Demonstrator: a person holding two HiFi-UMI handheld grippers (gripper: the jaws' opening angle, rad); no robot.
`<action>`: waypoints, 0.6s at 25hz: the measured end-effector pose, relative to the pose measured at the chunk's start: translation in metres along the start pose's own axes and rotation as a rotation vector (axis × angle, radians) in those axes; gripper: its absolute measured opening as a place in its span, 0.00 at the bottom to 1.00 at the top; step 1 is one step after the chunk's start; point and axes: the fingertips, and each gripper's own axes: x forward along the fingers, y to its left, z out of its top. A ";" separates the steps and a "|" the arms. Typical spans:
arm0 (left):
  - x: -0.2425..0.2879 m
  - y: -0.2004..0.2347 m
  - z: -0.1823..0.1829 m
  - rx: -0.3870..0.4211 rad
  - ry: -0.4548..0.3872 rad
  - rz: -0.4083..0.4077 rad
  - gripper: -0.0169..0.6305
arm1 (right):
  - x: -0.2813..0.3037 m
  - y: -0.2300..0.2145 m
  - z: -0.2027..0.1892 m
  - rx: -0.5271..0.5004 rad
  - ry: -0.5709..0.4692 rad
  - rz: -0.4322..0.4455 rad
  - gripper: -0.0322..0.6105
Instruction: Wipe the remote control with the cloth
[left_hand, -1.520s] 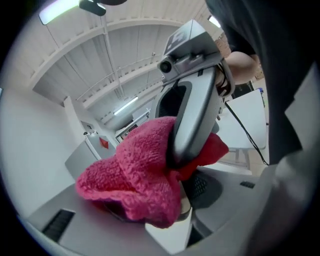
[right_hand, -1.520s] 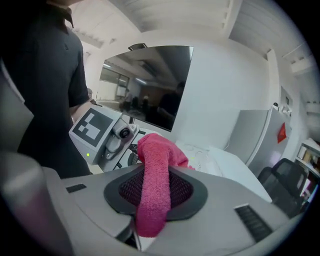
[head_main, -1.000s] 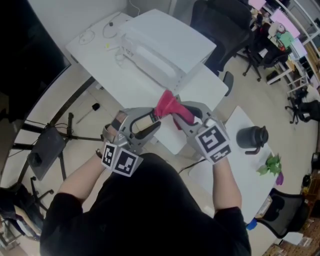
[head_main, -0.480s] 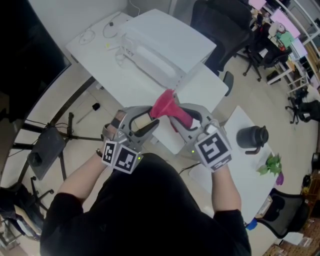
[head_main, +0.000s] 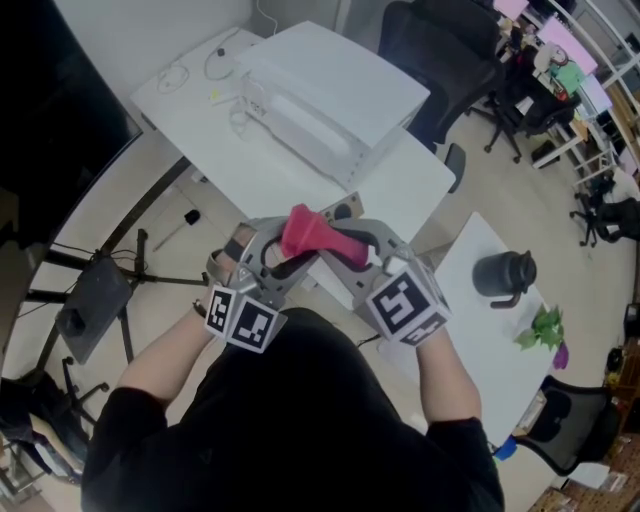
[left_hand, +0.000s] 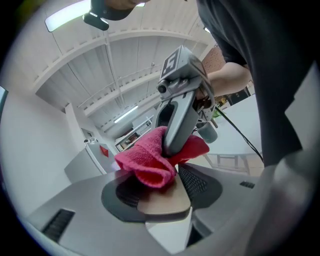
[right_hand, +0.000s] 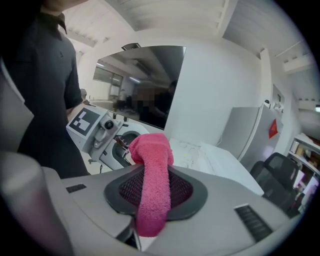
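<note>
Left tongs: jaws set wide, pads pressed against the two long sides of the remote control — a firm grip.
Right tongs: jaws part closed, clamped on the cloth, which runs up between the pads as a narrow roll.
Remote control: tan, flat, held by the left tongs in front of the person's chest, over the near edge of the white tabletop and not resting on it.
Cloth: pink terry, bunched; its free end forms a folded lump that lies on the upper face of the remote control, just beyond the left pads.
Relation of the tongs: tips close together, the right one reaching in over the remote control from the person's right.
Tabletop: carries a white box at its far side.
Side tabletop — to the right: a dark jug.
</note>
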 end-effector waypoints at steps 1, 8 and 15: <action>-0.002 0.000 0.001 0.000 -0.003 0.002 0.35 | -0.003 -0.008 -0.005 0.024 0.009 -0.021 0.19; -0.007 -0.003 -0.001 -0.008 -0.005 -0.004 0.35 | -0.014 -0.072 -0.054 0.158 0.068 -0.154 0.19; -0.006 -0.004 -0.003 -0.031 -0.003 -0.006 0.35 | -0.020 -0.082 -0.057 0.201 0.038 -0.180 0.19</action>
